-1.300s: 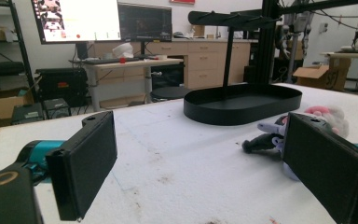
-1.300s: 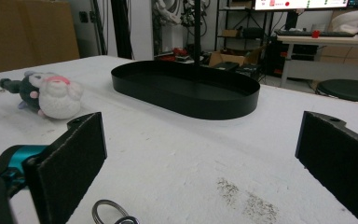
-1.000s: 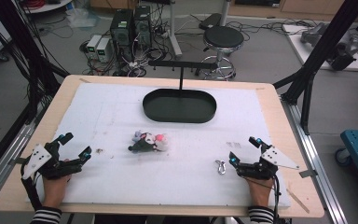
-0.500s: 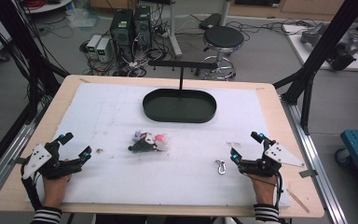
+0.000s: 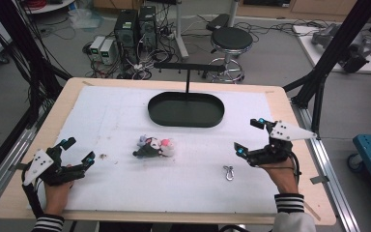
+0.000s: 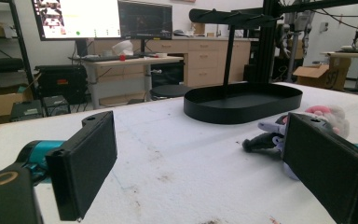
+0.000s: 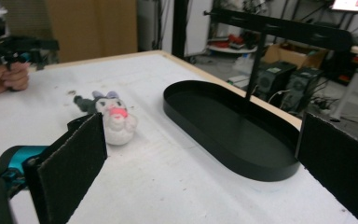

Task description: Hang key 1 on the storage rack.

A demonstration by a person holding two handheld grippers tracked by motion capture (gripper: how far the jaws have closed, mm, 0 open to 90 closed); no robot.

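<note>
On the white desk (image 5: 101, 121), the plush toy (image 5: 153, 146) lay mid-way between my hands, just short of the black tray (image 5: 186, 109). My right tool (image 5: 249, 137) hung open and empty, aimed at it; my left tool (image 5: 77, 151) was open too. Its long axis ran across the desk, so I judged closing across the narrow middle best.

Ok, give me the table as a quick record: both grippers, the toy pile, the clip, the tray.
left gripper: open, holds nothing, at the near left of the table
right gripper: open, holds nothing, raised at the right
plush toys: small pile mid-table, between the grippers, untouched
metal clip: lies on the white mat, near the right gripper
black oval tray: far centre, nothing in it, carries an upright T-shaped stand
</note>
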